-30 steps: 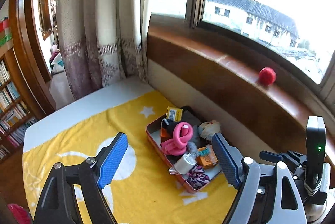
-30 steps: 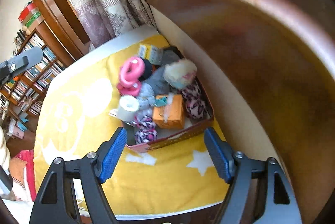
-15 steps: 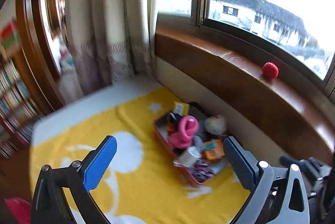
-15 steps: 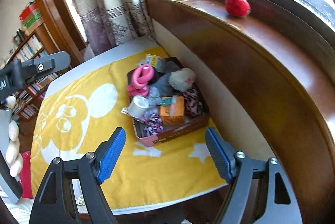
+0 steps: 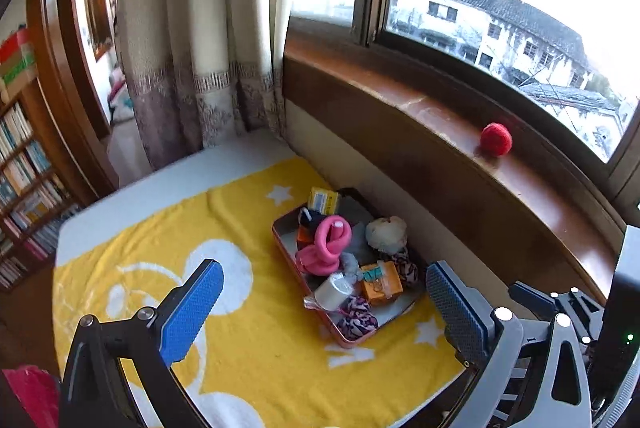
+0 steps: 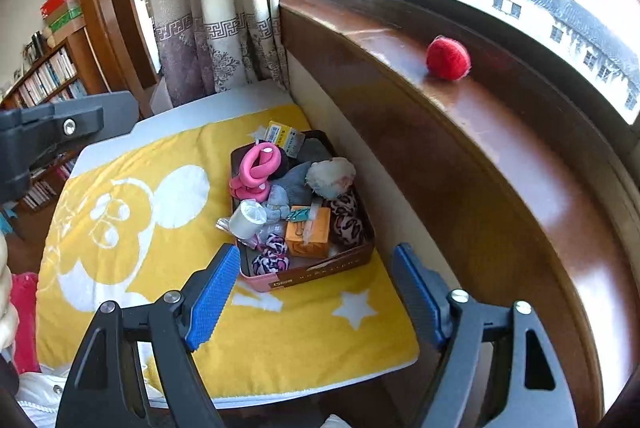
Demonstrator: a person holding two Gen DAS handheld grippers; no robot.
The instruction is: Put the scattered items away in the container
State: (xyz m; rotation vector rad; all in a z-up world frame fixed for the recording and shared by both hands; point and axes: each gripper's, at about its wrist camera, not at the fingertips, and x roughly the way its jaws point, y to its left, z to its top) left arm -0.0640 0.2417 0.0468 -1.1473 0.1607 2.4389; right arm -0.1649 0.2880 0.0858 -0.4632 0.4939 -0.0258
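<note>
A red-brown tin container (image 5: 348,339) (image 6: 320,274) sits on the yellow blanket (image 5: 248,332) (image 6: 296,332) against the wall. It is heaped with small items: a pink foam twist (image 5: 326,244) (image 6: 260,164), a white roll (image 5: 332,291) (image 6: 247,218), an orange box (image 5: 382,284) (image 6: 310,238), patterned scrunchies (image 6: 346,216) and a fluffy ball (image 5: 386,228). My left gripper (image 5: 324,304) stands open and empty, above and short of the tin. My right gripper (image 6: 314,282) is also open and empty, near the tin's front edge.
A red ball (image 5: 496,139) (image 6: 448,57) rests on the wooden window sill (image 6: 500,148). Curtains (image 5: 192,68) hang at the back. A bookshelf (image 5: 20,164) stands at the left. The wall runs right beside the tin.
Both grippers have drawn back and up from the tin, so it looks smaller. The left gripper's jaws have widened.
</note>
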